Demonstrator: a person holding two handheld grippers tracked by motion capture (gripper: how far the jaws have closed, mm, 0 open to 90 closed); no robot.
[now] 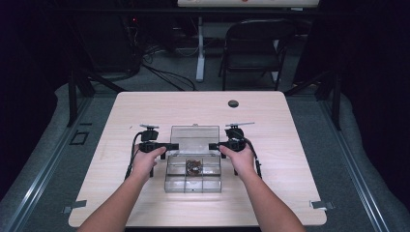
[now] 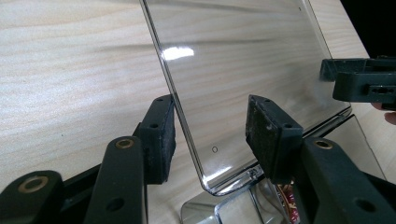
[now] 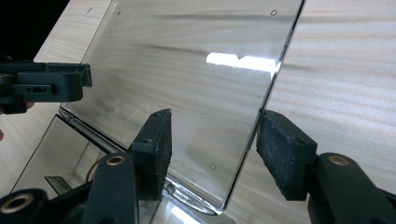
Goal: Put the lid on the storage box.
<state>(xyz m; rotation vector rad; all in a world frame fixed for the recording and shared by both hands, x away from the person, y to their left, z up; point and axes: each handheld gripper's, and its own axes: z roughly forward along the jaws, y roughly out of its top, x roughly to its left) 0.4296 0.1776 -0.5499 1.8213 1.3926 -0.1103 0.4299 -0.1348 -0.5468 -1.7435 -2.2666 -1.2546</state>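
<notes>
Centrally, a clear plastic compartment box [image 1: 193, 174] was seen on the pale wooden desk [image 1: 121, 121], its transparent hinged lid [image 1: 194, 134] raised toward 12 o'clock. A small brown item [image 1: 194, 166] lay in one of its middle compartments. The left gripper [image 1: 167, 146] was held at the lid's 9 o'clock edge, the right gripper [image 1: 215, 145] at its 3 o'clock edge. In the left gripper view, the lid's edge [image 2: 187, 116] stood between moderately spread jaws, one pad just beside it. In the right gripper view, the lid's edge [image 3: 261, 107] stood between fairly wide jaws, neither pad pressing.
</notes>
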